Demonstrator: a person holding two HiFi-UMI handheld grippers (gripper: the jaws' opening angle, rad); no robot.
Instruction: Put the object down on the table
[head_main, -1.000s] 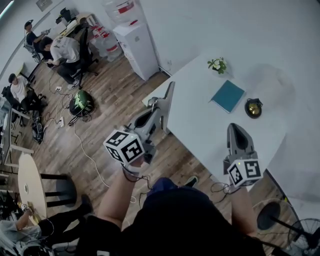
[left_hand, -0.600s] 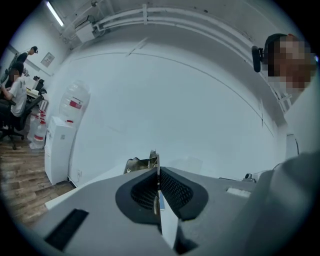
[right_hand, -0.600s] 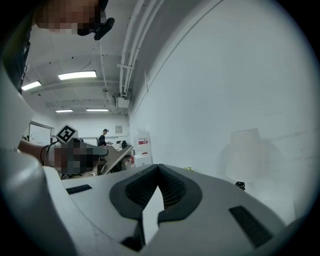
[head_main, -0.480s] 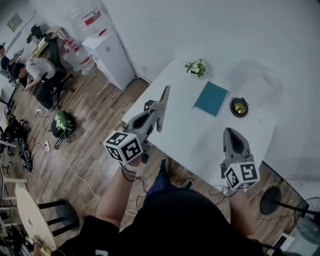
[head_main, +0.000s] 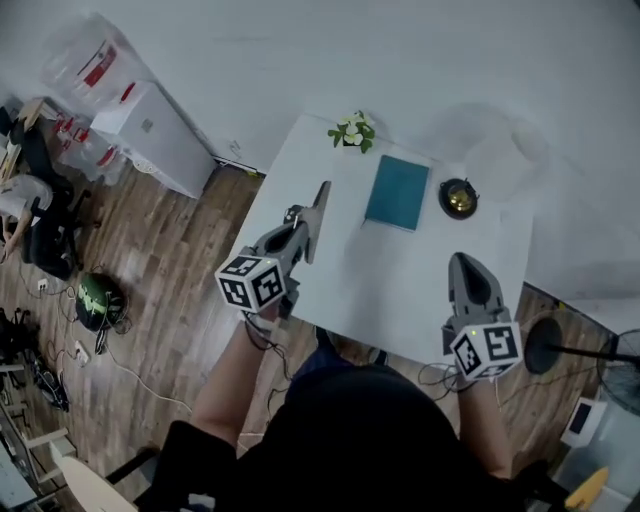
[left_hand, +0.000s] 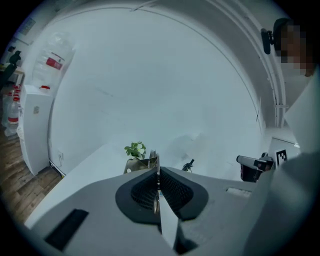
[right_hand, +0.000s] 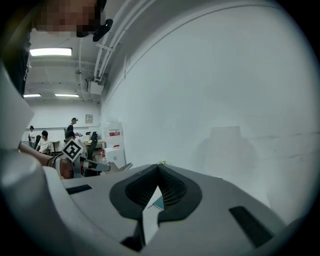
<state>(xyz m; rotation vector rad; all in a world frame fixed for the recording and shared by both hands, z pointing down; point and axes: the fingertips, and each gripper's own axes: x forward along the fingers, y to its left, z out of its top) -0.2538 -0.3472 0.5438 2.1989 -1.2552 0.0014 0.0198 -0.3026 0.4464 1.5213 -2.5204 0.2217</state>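
**Object (head_main: 321, 200) now over worktop (head_main: 400, 285), not down yet**

Left claw (head_main: 300, 232) has swung in from off the near-left corner and dropped. It now sits above the worktop's left part, jaws clamped tight on the thin flat piece, which stands edge-up and looks clear of the surface. Right claw (head_main: 470, 265) is closed and empty at the near edge. Teal book (head_main: 397, 193) is well apart. Likely left to do: lower, then release.

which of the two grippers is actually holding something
The left gripper: a thin flat metal piece is clamped between its jaws. The right gripper is shut on nothing.
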